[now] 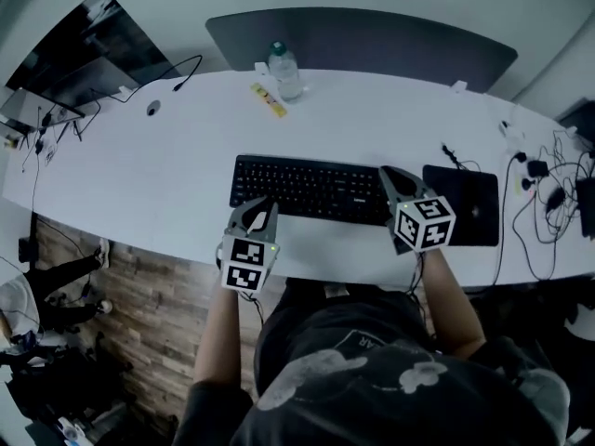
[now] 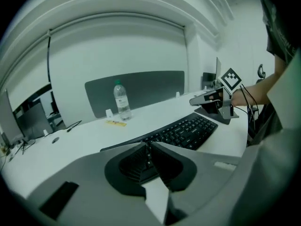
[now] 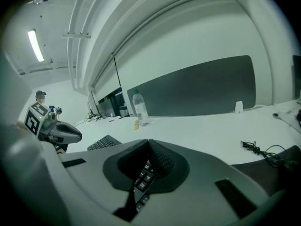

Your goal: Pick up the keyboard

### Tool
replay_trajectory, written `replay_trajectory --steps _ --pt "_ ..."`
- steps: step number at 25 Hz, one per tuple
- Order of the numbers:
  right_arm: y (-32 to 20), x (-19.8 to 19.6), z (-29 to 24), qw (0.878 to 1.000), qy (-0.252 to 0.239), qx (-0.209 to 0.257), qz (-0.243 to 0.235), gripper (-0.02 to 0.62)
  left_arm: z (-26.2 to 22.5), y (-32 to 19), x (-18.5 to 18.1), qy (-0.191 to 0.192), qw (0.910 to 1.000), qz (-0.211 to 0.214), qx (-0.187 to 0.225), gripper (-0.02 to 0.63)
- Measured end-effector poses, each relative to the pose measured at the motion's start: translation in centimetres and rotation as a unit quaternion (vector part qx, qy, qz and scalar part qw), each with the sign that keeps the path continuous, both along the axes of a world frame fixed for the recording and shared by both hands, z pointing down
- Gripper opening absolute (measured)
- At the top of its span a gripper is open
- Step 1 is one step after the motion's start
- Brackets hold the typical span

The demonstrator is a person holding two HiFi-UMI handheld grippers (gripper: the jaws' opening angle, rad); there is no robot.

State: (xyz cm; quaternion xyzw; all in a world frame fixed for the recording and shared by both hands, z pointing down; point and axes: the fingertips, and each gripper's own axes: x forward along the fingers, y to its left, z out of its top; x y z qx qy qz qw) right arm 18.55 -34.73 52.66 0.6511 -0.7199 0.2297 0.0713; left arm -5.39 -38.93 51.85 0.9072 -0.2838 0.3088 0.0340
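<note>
A black keyboard [image 1: 311, 190] lies flat on the white table [image 1: 167, 184], near its front edge. My left gripper [image 1: 263, 214] is shut and empty, with its tips at the keyboard's front left corner. In the left gripper view its jaws meet over the keyboard [image 2: 183, 131]. My right gripper [image 1: 389, 177] is shut too and hovers over the keyboard's right end. In the right gripper view, keys [image 3: 143, 178] show just below its closed jaws. Each gripper sees the other: the right gripper [image 2: 207, 98] in the left gripper view, the left gripper [image 3: 59, 132] in the right gripper view.
A black pad [image 1: 462, 203] lies right of the keyboard. A water bottle [image 1: 285, 71] and a yellow item [image 1: 269, 99] stand behind it. Tangled cables [image 1: 544, 179] and plugs crowd the table's right end. A dark panel [image 1: 363, 40] backs the table; monitors [image 1: 56, 82] sit far left.
</note>
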Motion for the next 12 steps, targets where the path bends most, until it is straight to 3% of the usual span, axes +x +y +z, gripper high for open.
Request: replay_trajectory --steps 3,7,12 --pt "-0.6 0.0 0.0 0.999 0.008 -0.007 0.034 0.002 0.9 -1.5 0.3 -0.020 0.9976 0.066 -0.012 0.085" --pt "-1.3 -0.2 -0.2 0.997 0.014 -0.013 0.071 0.002 2.0 -2.8 1.0 -0.050 0.9871 0.151 -0.019 0.202" --pt "-2.0 -0.2 -0.1 0.994 0.024 -0.022 0.101 0.002 4.0 -3.8 1.3 -0.124 0.9562 0.265 -0.010 0.429"
